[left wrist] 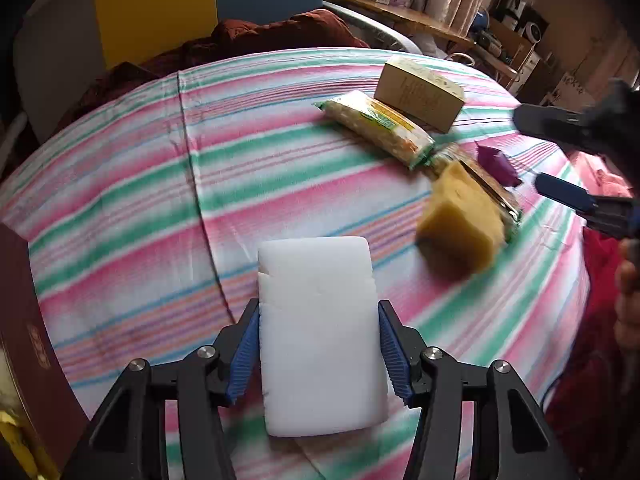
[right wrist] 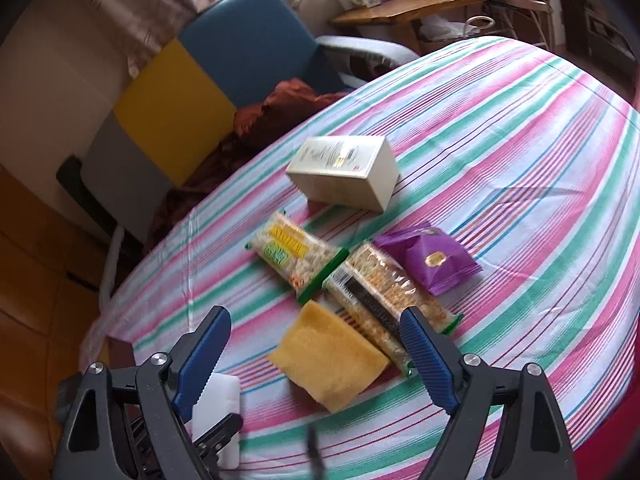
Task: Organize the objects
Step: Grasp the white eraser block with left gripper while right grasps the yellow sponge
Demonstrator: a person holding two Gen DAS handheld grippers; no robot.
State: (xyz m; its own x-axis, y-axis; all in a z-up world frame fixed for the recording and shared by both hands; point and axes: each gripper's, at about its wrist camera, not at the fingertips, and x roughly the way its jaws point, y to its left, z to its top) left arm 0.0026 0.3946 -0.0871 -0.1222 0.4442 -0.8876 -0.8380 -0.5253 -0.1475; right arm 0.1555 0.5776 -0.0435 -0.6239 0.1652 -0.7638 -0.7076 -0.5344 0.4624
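Note:
My left gripper is shut on a white sponge block just above the striped tablecloth; the block also shows in the right wrist view. My right gripper is open and empty above a yellow sponge, which also shows in the left wrist view. Beyond it lie a cracker pack, a green-edged snack pack, a purple packet and a cream box. The right gripper's fingers show at the right of the left wrist view.
A dark red box stands at the table's left edge. A rust-coloured blanket lies on a blue and yellow chair beyond the table. A wooden shelf with boxes stands at the back.

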